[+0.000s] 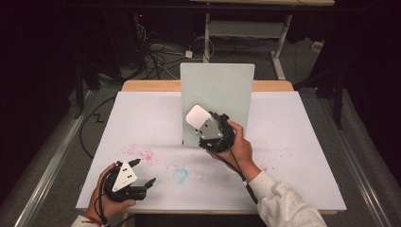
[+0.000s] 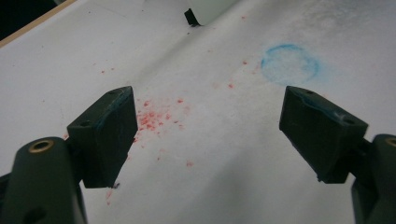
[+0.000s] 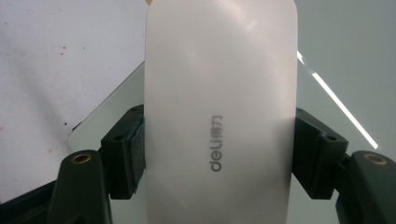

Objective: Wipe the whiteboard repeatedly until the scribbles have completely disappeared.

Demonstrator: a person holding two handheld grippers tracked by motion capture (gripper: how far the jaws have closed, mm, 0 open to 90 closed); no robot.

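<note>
The right hand-held gripper [image 1: 204, 124] pinches a white eraser [image 3: 219, 112] between its two jaws, holding it against the upright pale board [image 1: 222, 85] in the middle of the tabletop [image 1: 293, 142]. The left hand-held gripper [image 1: 143, 173] is spread wide above red specks [image 2: 154, 119], near a blue ring mark [image 2: 289, 63].

The upright board [image 1: 217, 94] blocks the table's [image 1: 302, 137] middle; left and right of the board the table lies open, also in front of it.
</note>
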